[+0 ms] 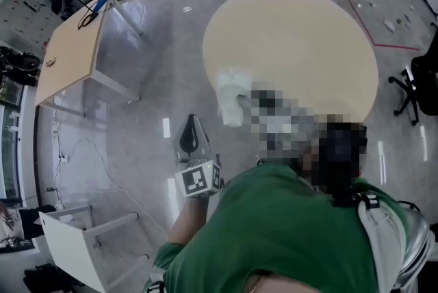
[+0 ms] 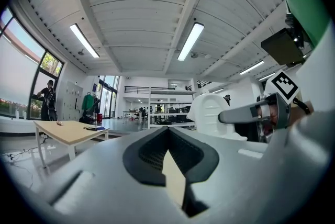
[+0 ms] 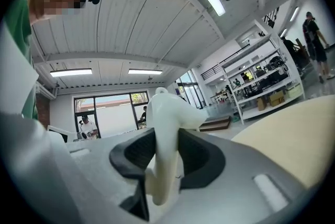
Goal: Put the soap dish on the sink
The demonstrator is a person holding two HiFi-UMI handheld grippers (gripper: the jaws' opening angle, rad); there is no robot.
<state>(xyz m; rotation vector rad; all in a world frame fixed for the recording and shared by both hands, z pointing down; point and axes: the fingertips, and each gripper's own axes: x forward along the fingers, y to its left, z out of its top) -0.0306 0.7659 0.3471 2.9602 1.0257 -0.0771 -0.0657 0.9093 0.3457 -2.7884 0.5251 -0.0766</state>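
My right gripper (image 3: 166, 139) is shut on a white soap dish (image 3: 163, 129), which stands edge-on between the dark pads and rises above them. In the head view the soap dish (image 1: 231, 98) hangs over the left edge of the round beige table (image 1: 294, 45); a mosaic patch mostly covers the right gripper there. No sink is in view. My left gripper (image 1: 194, 133) is over the floor left of the table, jaws together and holding nothing. From the left gripper view, past its own tips (image 2: 167, 131), the ribbed soap dish (image 2: 213, 113) shows in the right gripper's jaws.
A rectangular wooden table (image 1: 72, 55) stands at the far left with cables on it. A white frame (image 1: 75, 244) sits at the lower left on the glossy grey floor. A black office chair (image 1: 416, 90) is right of the round table. Shelving lines the far wall.
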